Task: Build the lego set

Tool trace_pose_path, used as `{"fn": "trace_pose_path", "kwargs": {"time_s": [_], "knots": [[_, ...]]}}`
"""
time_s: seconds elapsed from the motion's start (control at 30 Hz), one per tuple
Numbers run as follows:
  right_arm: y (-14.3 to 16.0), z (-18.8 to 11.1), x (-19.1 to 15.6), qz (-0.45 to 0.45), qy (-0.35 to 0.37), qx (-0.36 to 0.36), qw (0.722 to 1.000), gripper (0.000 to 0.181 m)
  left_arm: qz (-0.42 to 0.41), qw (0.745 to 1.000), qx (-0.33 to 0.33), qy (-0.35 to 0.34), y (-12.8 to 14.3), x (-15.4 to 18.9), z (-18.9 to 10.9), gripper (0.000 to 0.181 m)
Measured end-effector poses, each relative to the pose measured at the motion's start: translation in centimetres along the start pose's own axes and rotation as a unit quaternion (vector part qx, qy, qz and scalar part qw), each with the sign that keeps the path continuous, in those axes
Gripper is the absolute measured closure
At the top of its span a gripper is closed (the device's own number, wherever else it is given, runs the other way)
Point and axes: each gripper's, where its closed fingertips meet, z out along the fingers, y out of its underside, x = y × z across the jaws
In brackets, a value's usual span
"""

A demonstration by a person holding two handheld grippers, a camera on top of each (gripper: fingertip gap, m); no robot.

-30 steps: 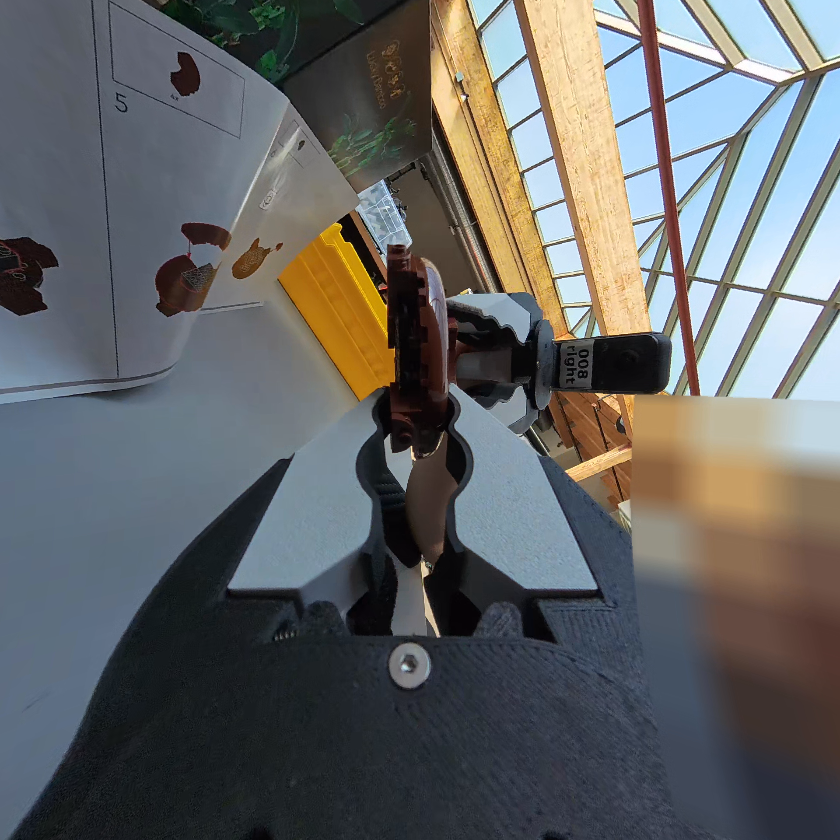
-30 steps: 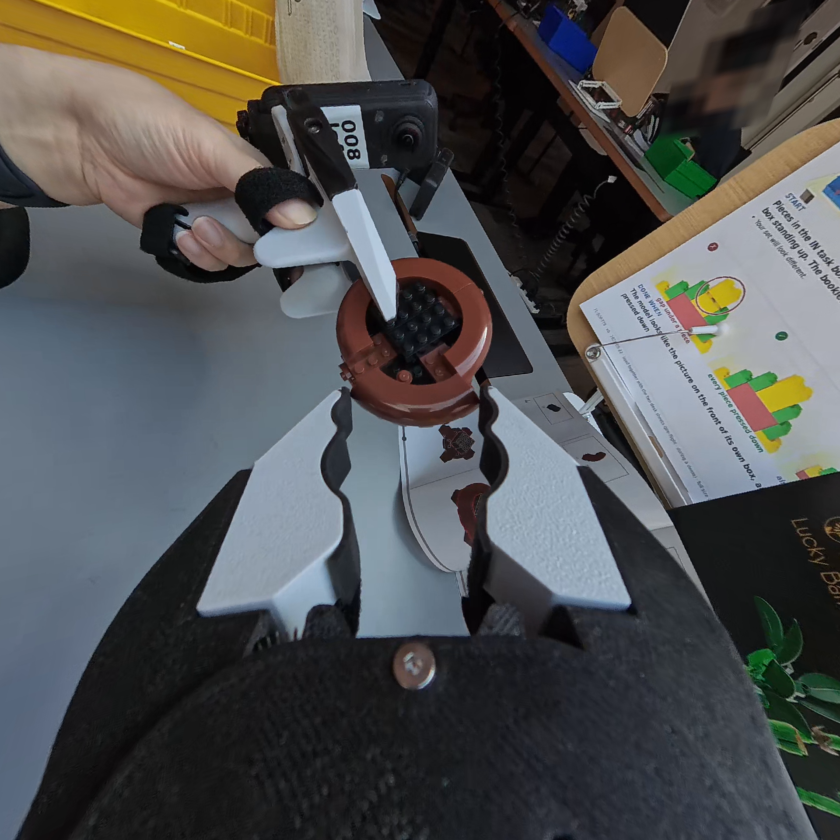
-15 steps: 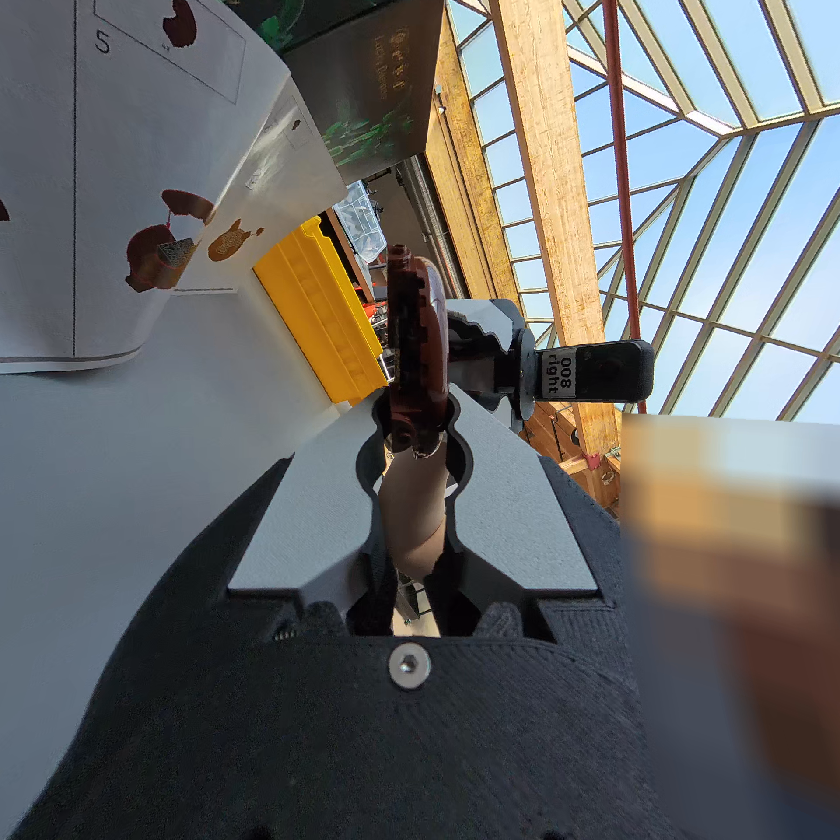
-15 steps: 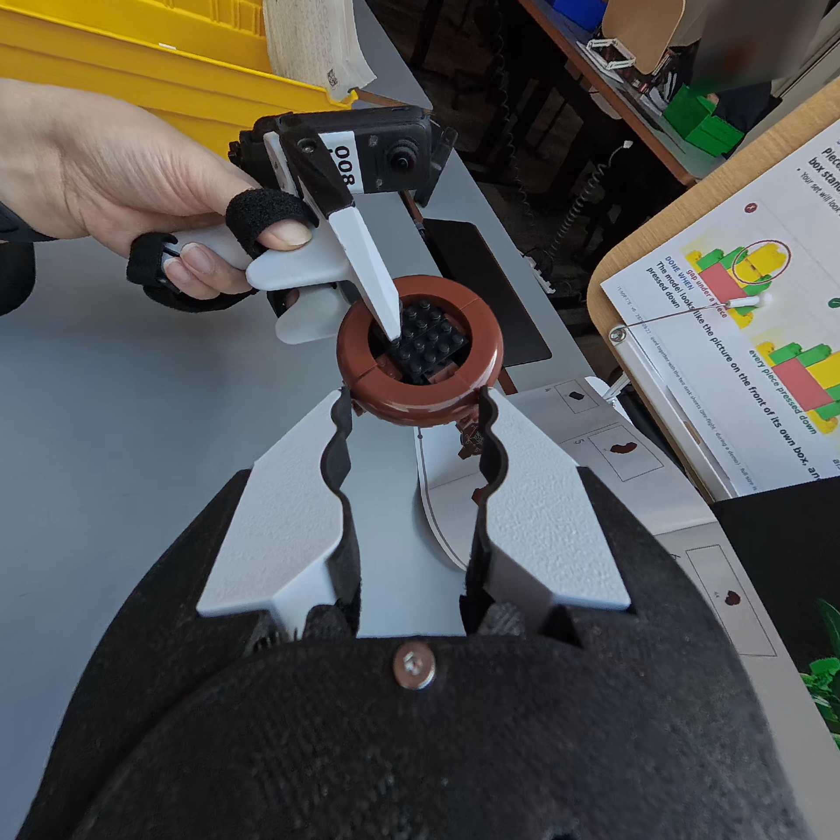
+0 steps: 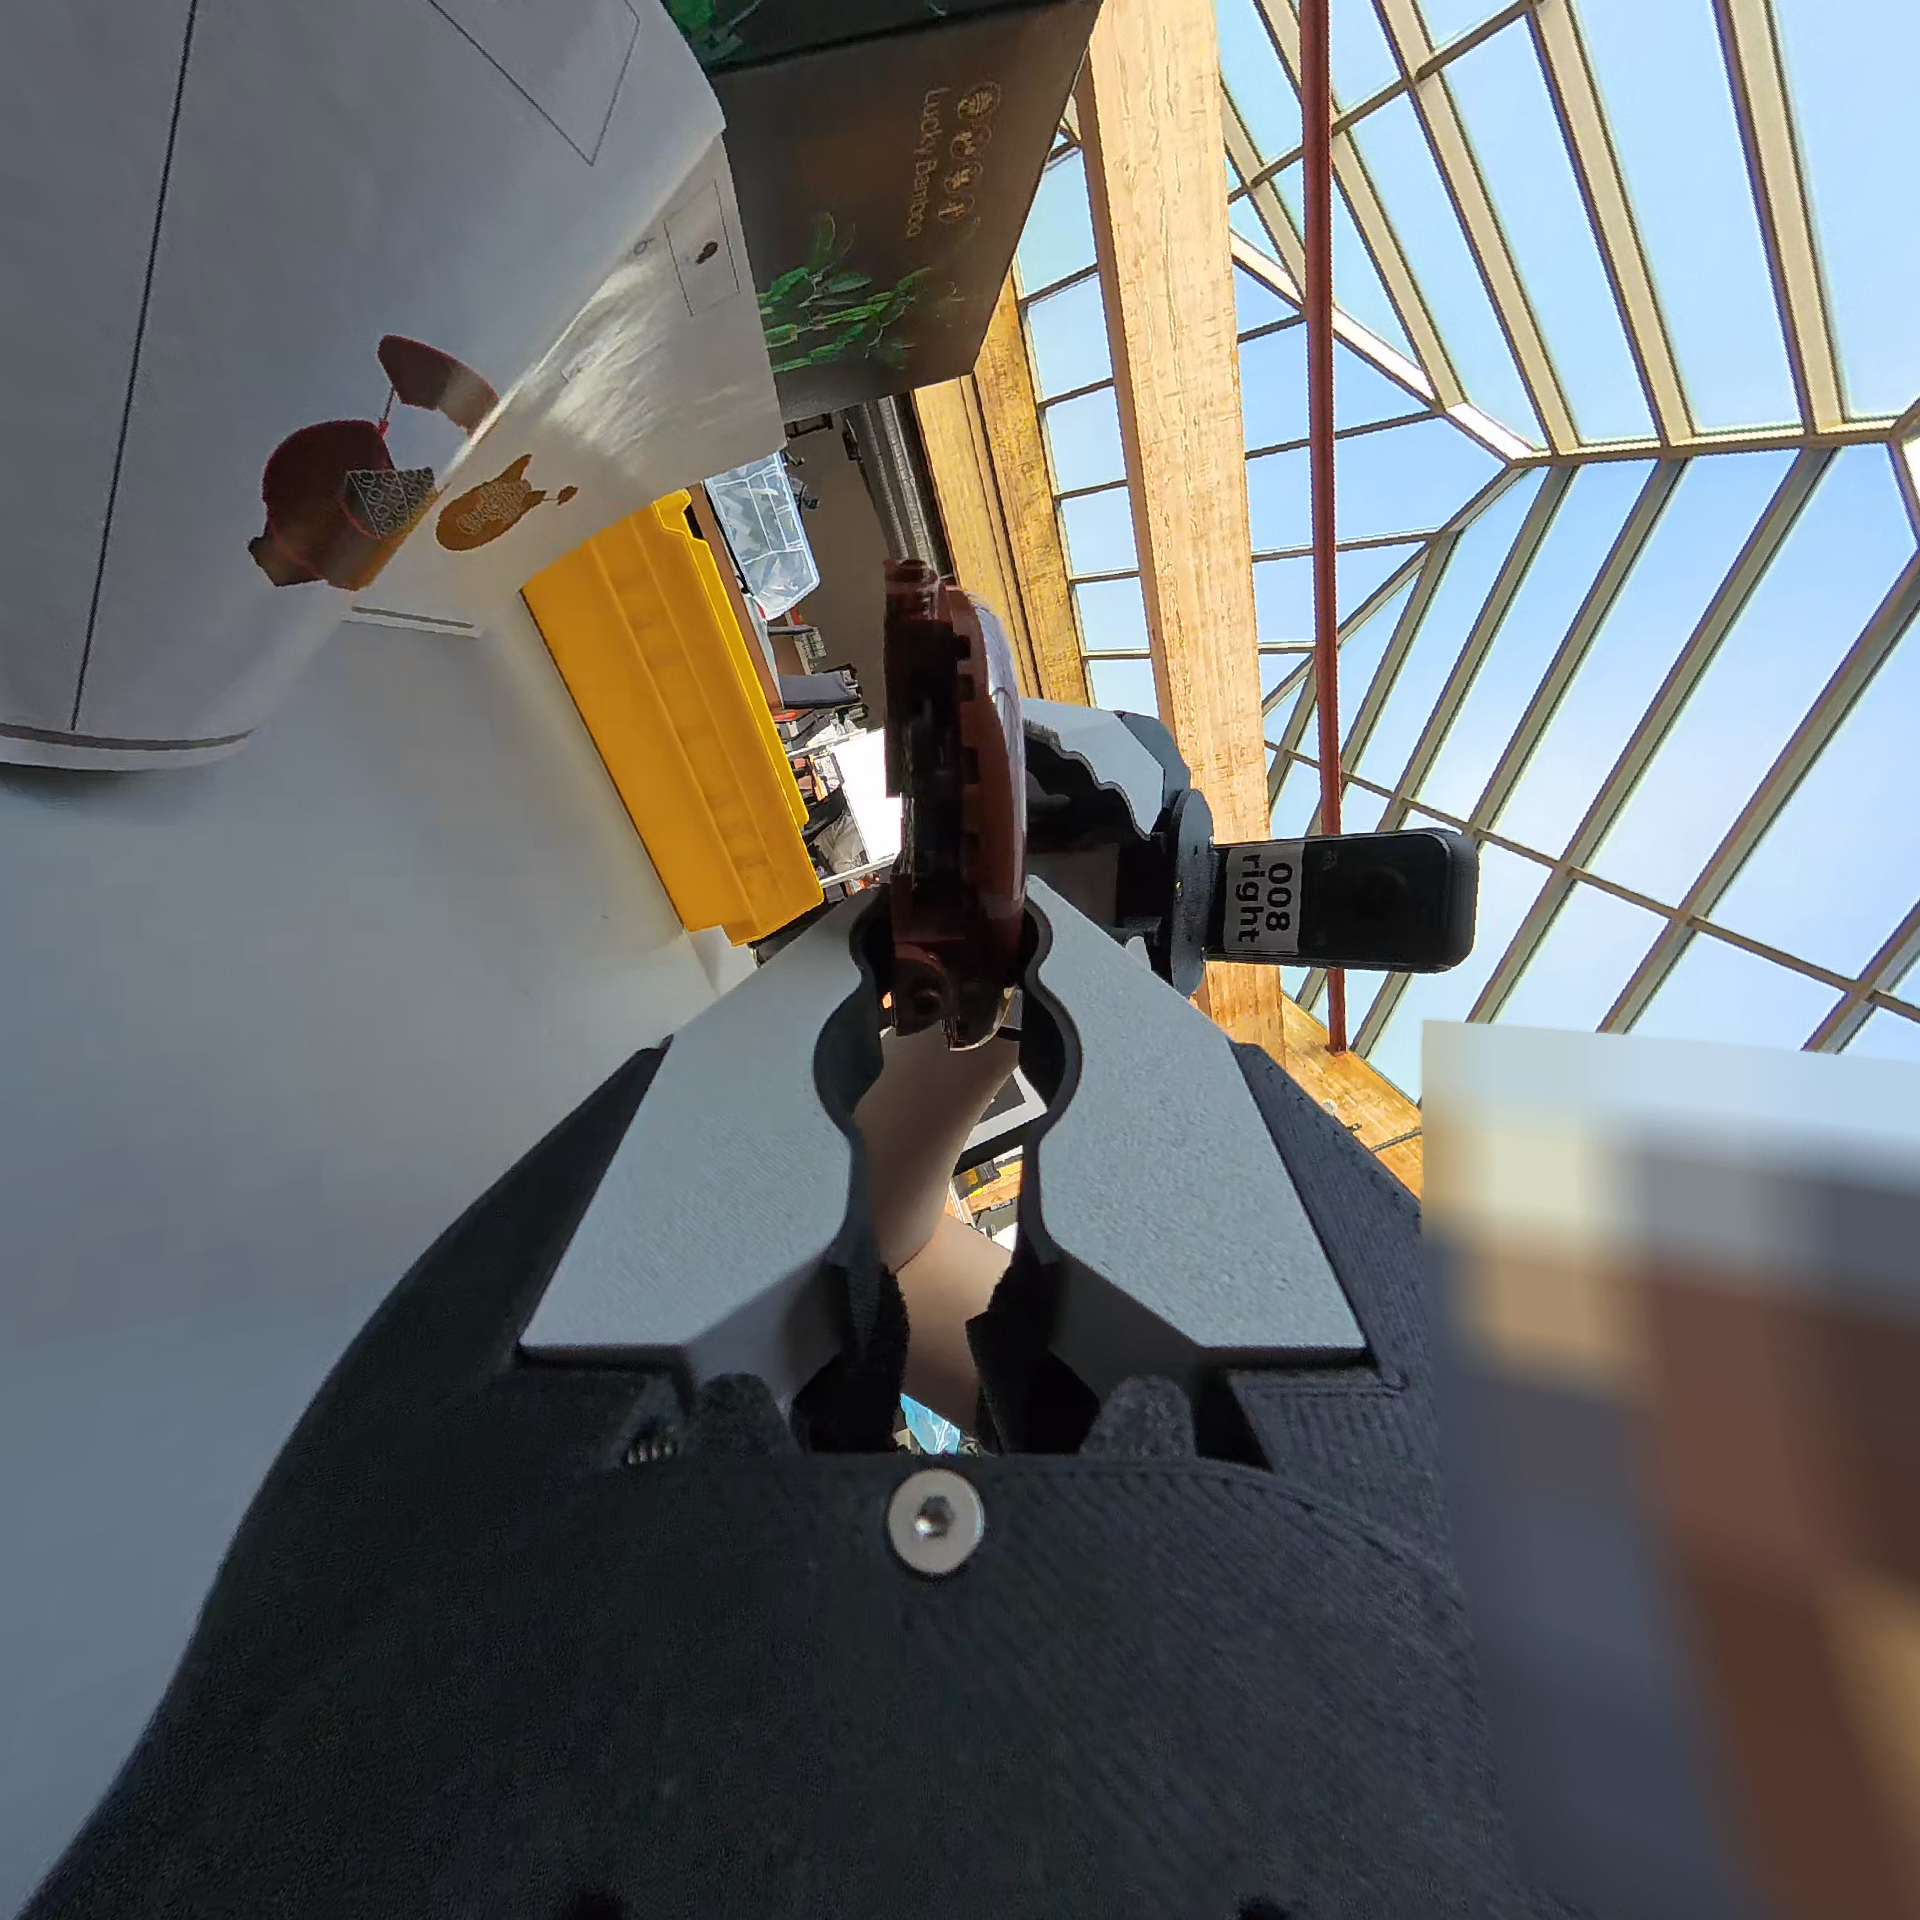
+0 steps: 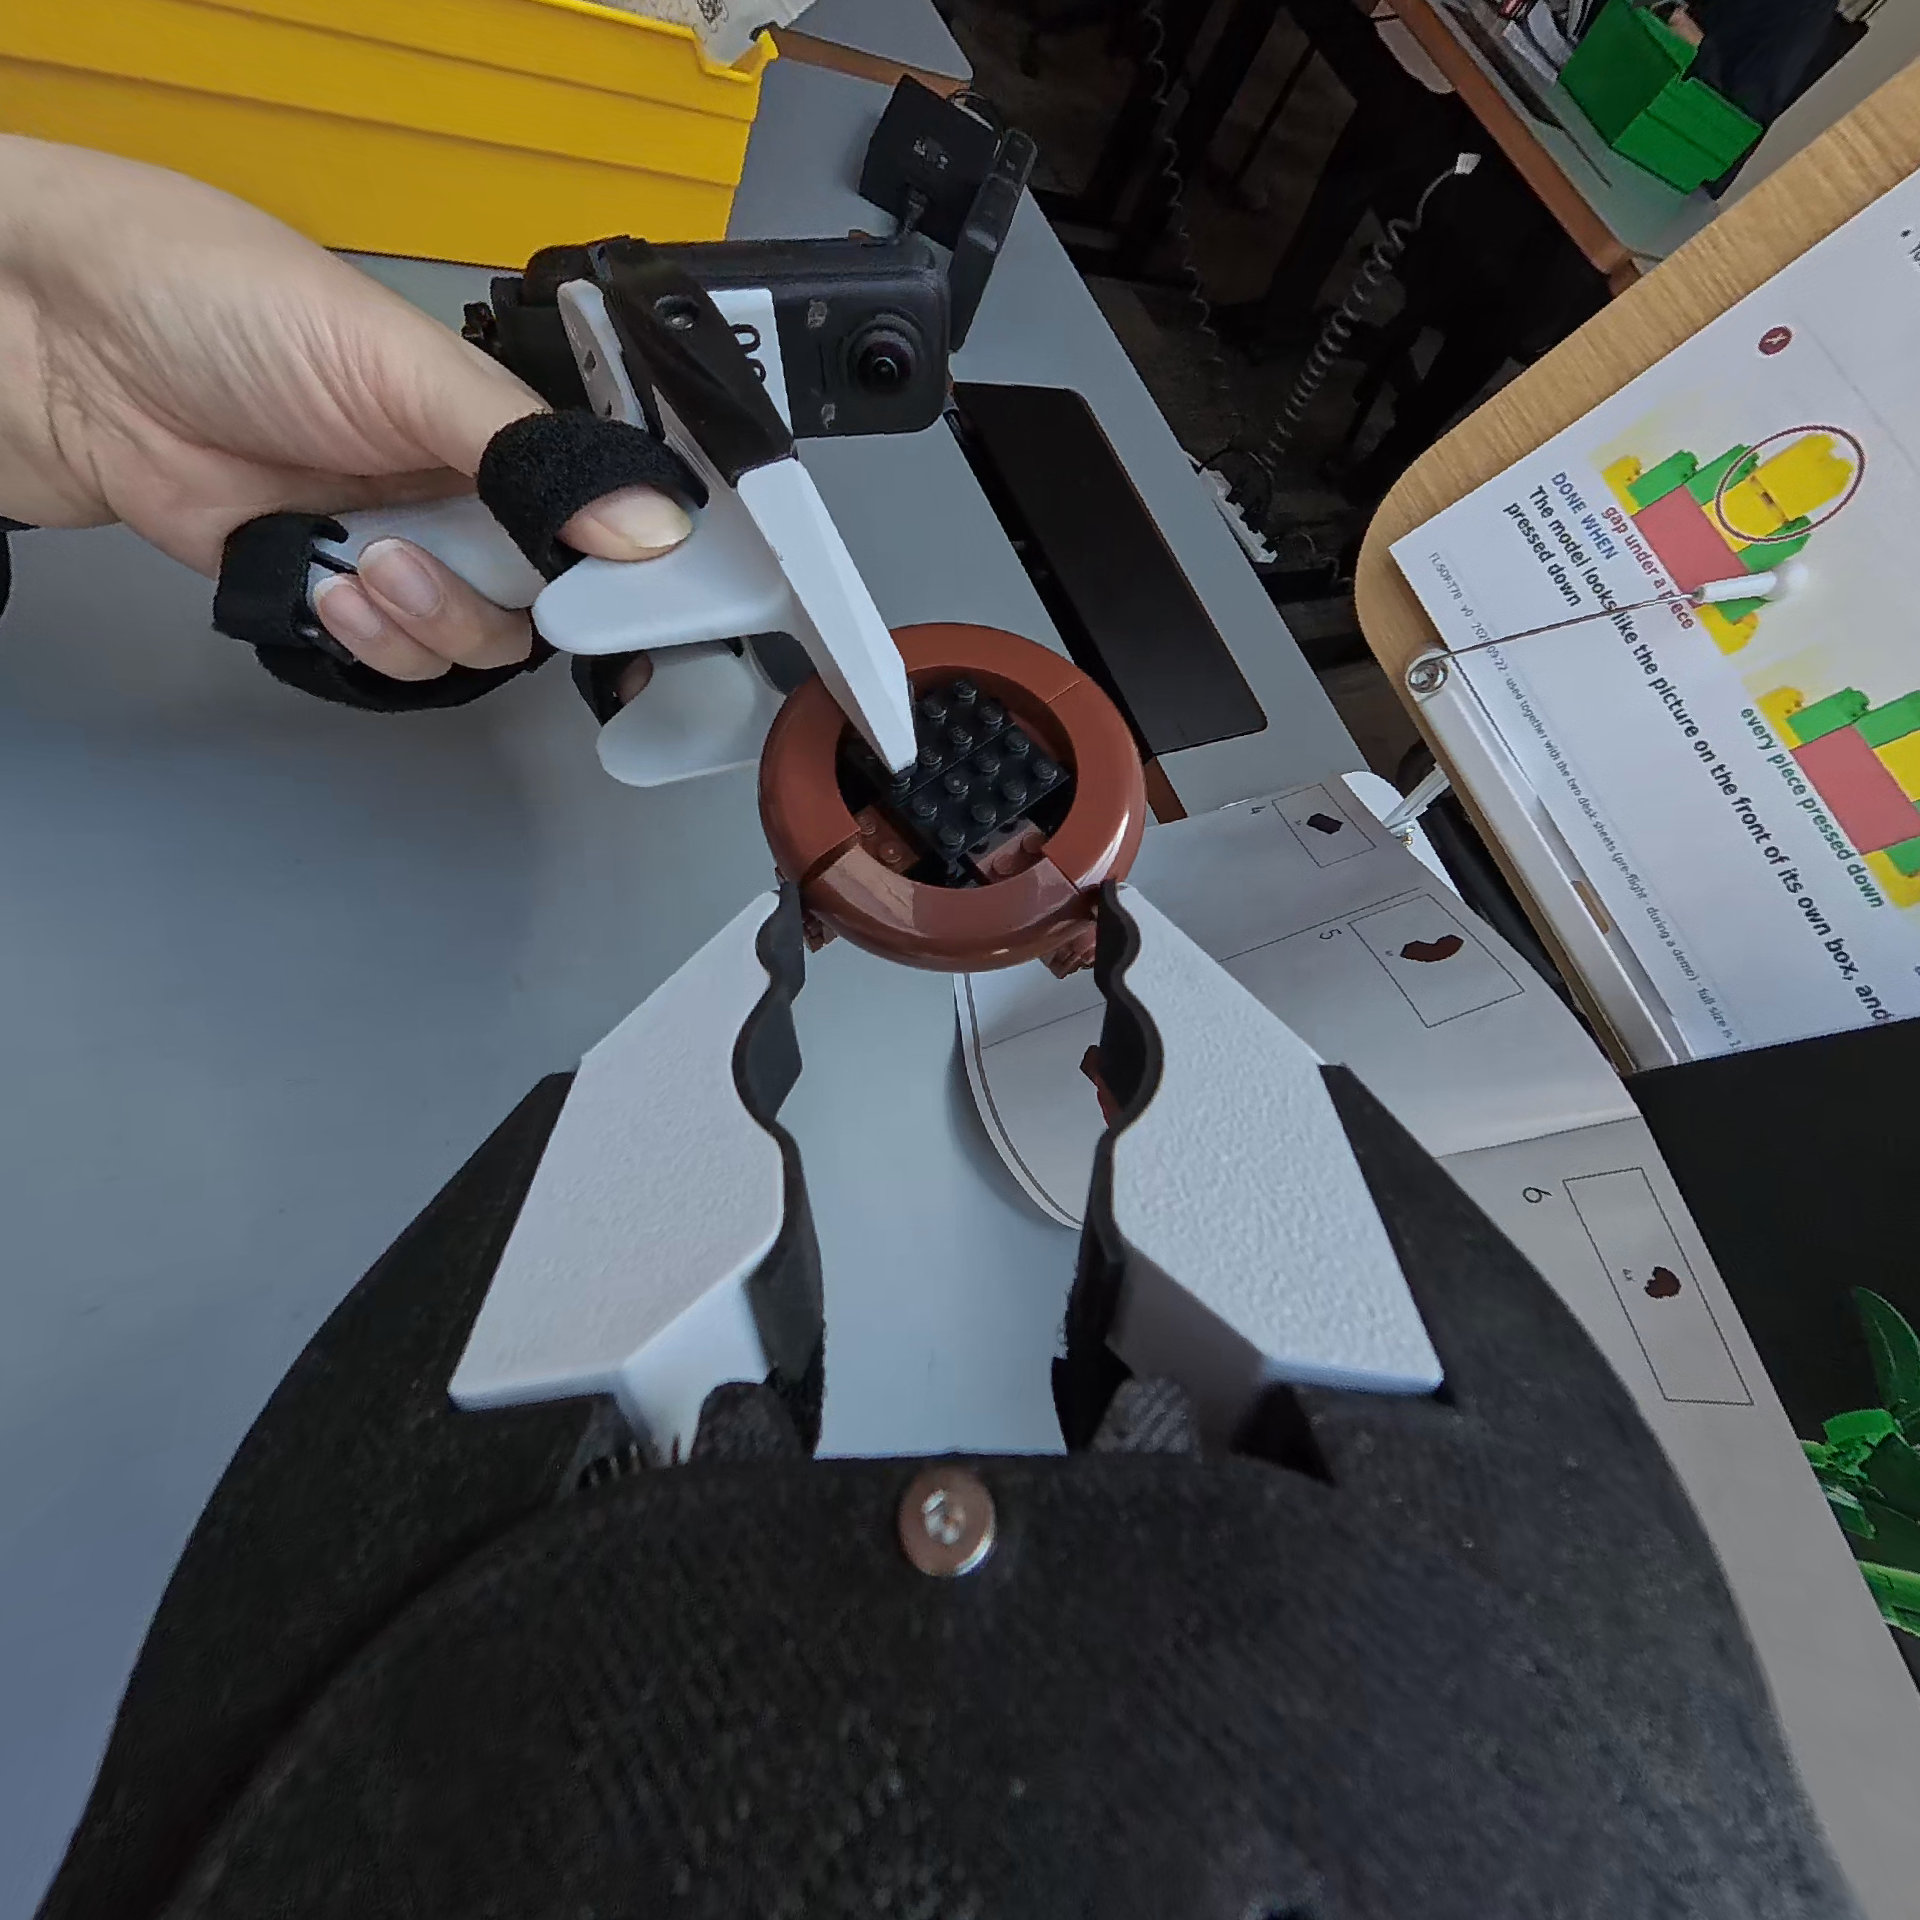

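The left gripper point(image 5: 951, 966) pinches the edge of a round brown lego pot point(image 5: 951, 800) between its fingertips, holding it edge-on in the left wrist view and off the grey bench point(image 5: 260, 987). In the right wrist view that same gripper point(image 6: 883, 748) shows from the side, one white finger point(image 6: 831, 582) lying across the black studded plates point(image 6: 971, 774) inside the pot point(image 6: 951, 800), with a person's hand point(image 6: 260, 436) working its handle. The right gripper point(image 6: 945, 920) is spread, its two tips standing at either side of the pot's near rim; whether they touch it I cannot tell. In the left wrist view the right gripper's point(image 5: 1081, 779) far end sits just behind the pot, its camera point(image 5: 1340, 899) beside it.

An instruction booklet point(image 6: 1455, 987) lies open on the bench beyond the pot, to the right. Next to it a printed sheet point(image 6: 1714, 623) rests on a wooden board point(image 6: 1475, 416), and a dark box with green leaves on it point(image 6: 1849, 1299) sits at the right edge. A yellow bin point(image 6: 364, 114) stands at the back of the bench
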Motion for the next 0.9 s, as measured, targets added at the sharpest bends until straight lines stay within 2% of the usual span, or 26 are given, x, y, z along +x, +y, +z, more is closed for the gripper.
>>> {"fn": "trace_pose_path", "kwargs": {"time_s": [0.47, 0.9], "knots": [[-0.41, -0.44, -0.19, -0.022, 0.013, -0.009, 1.000, 0.125, -0.028, 0.999, 0.001, 0.030, 0.22, 0.30, 0.28, 0.162], [-0.57, -0.67, 0.00, 0.015, 0.001, 0.002, 1.000, 0.125, -0.026, 0.999, 0.010, 0.035, 0.10, 0.53, 0.39, 0.162]]}}
